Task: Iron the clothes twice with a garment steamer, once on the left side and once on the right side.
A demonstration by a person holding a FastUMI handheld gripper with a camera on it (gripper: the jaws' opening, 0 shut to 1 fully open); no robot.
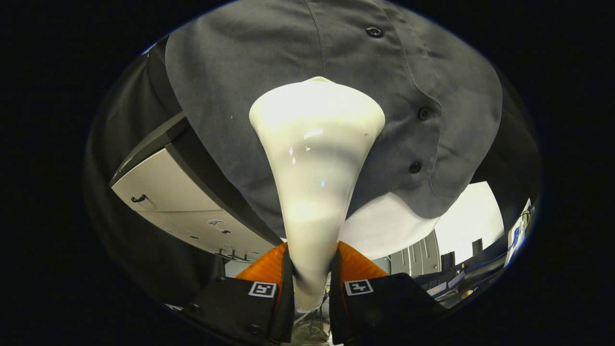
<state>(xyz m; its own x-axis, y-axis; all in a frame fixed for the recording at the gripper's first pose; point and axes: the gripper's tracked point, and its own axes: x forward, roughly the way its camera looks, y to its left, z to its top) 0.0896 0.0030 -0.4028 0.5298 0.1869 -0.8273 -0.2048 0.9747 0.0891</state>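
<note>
gripper (311, 269) fingers pinched the white garment steamer (314, 158) handle | steamer head lay against grey buttoned shirt (250, 72)

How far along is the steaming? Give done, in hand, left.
Done: the steamer is picked up, both fingers clamped on its narrow handle. In hand: its wide head sits against the grey shirt, beside the button placket. Left: one frame cannot show whether either side's pass is finished, so count both as open.

The gripper (311, 276) points forward, its two fingers (269, 288) closed in from either side and both pressing on the narrow handle of the garment steamer (314, 158) held between them.
</note>
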